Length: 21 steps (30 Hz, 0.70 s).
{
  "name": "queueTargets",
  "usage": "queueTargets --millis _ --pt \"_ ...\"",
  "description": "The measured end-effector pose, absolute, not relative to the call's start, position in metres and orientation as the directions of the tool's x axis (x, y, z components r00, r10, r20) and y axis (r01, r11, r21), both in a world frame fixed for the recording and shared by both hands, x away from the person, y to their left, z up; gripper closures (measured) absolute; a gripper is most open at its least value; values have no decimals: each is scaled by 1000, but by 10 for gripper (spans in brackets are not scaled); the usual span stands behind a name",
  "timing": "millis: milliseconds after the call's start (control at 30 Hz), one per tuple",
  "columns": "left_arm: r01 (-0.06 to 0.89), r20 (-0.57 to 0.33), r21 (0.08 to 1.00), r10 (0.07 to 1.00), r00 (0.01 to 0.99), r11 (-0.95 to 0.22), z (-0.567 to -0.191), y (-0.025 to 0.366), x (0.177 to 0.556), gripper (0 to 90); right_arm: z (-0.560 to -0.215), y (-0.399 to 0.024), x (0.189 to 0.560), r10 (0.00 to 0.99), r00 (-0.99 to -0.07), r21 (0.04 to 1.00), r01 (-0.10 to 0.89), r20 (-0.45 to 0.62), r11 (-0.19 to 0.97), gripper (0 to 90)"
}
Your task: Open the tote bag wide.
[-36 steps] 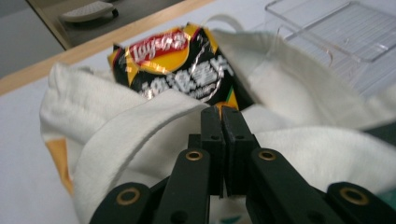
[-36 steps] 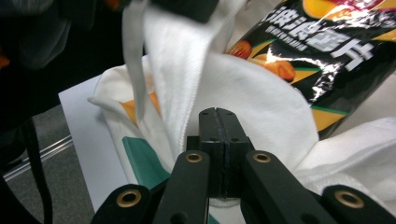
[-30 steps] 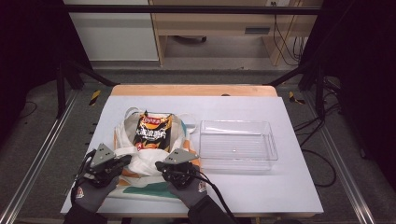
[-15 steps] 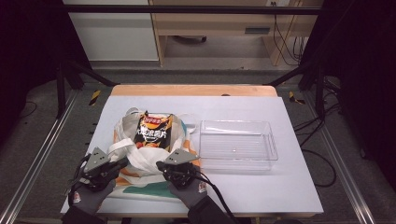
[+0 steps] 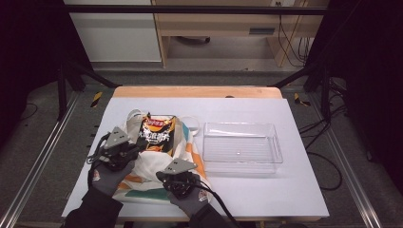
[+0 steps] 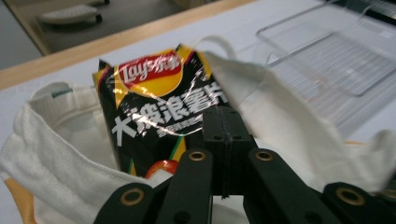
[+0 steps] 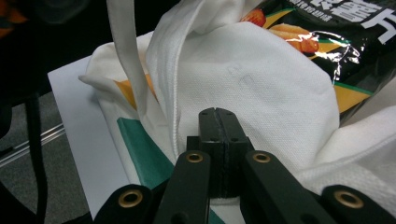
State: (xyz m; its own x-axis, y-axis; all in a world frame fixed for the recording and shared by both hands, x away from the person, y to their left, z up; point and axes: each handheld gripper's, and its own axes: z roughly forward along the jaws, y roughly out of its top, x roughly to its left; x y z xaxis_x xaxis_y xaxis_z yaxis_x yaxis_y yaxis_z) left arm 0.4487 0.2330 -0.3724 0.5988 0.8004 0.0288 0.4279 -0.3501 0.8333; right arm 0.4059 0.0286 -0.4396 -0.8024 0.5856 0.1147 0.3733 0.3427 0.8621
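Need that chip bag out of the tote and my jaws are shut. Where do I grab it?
Take the chip bag by its crimped top edge, coming from the table's far side: that flat end sticks out of the tote bag uncovered, while cloth covers the lower part.

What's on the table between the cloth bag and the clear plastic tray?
Nothing: in the high view, bare white table separates the cloth bag from the clear tray.

A white table (image 5: pixel 285 199) carries a cloth bag (image 5: pixel 152 166) and, beside it, a seemingly empty clear tray (image 5: pixel 241 164).
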Motion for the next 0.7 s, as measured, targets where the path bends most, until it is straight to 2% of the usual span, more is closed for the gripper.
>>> queueTargets --millis 33,267,433,700 --pt "455 34 813 809 587 -364 -380 235 452 898 -440 28 406 585 -803 862 373 115 343 900" --pt "476 76 789 830 552 -389 -393 249 436 899 -442 29 405 587 -801 860 375 113 347 900" --pt "504 39 785 841 539 -359 -405 265 428 898 -438 27 407 597 -794 866 375 116 331 888" --pt "507 39 785 845 534 -357 -409 273 417 898 -428 27 413 606 -788 877 361 106 316 859"
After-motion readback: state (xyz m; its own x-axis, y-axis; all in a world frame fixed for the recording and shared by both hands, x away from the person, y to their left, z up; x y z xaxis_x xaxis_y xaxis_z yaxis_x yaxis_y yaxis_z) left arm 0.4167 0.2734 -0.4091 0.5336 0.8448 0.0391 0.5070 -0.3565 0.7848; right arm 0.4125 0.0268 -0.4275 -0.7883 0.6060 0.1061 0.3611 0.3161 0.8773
